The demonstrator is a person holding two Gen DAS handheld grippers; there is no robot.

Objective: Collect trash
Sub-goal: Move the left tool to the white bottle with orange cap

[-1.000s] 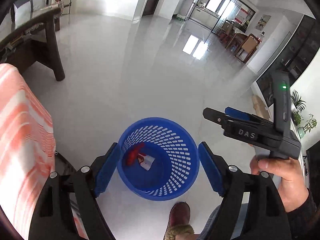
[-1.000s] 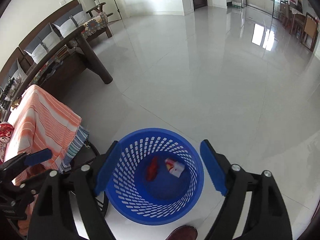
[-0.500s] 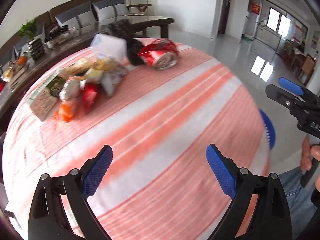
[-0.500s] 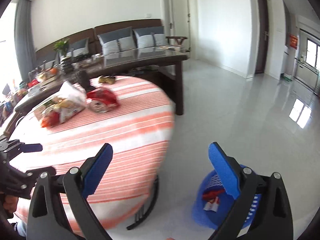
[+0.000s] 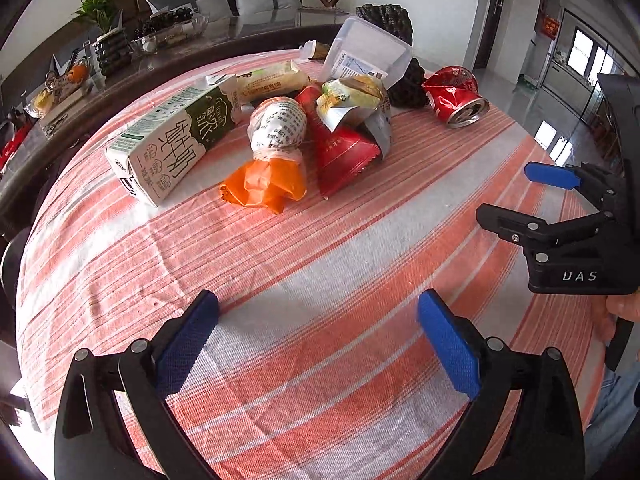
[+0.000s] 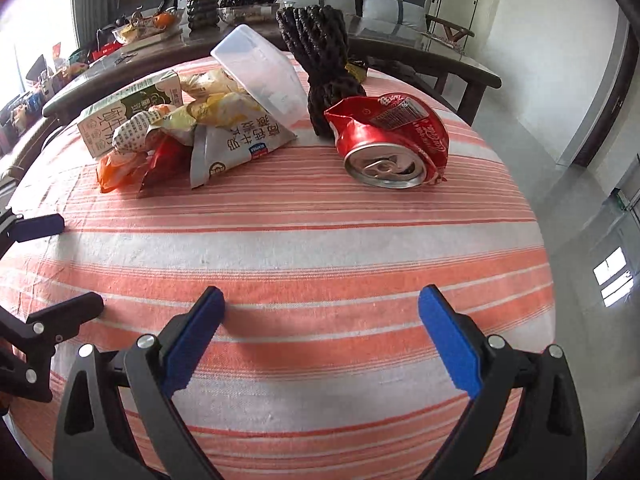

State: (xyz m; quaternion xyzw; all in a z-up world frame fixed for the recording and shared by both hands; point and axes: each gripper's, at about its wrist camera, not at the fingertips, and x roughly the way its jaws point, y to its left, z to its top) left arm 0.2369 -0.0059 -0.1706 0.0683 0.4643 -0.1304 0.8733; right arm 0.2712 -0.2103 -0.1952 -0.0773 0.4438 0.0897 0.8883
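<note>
Both grippers hung over the near, bare part of the striped tablecloth (image 5: 360, 264), pointing down and forward at the pile. In the left wrist view the left gripper (image 5: 318, 344) showed at the bottom centre, its blue pads wide apart with only cloth between them; its jaws had just been opening. In its own view the right gripper (image 6: 322, 344) stood at the bottom centre and was spread just as wide and held nothing, its jaws having opened a little earlier and then steadied.

All the trash lay ahead of them, in the upper half of both views. For the left gripper, the milk carton (image 5: 172, 144) lay at upper left, its long axis slanting from lower left to upper right, with the orange wrapper (image 5: 264, 184) just beside it and nearest the pads. The crushed red can (image 6: 392, 140) lay on its side, apart from the heap, straight above the right gripper's pads, its open end turned toward that camera. By my judgement the can was the right hand's piece and the carton side of the pile the left's.
</note>
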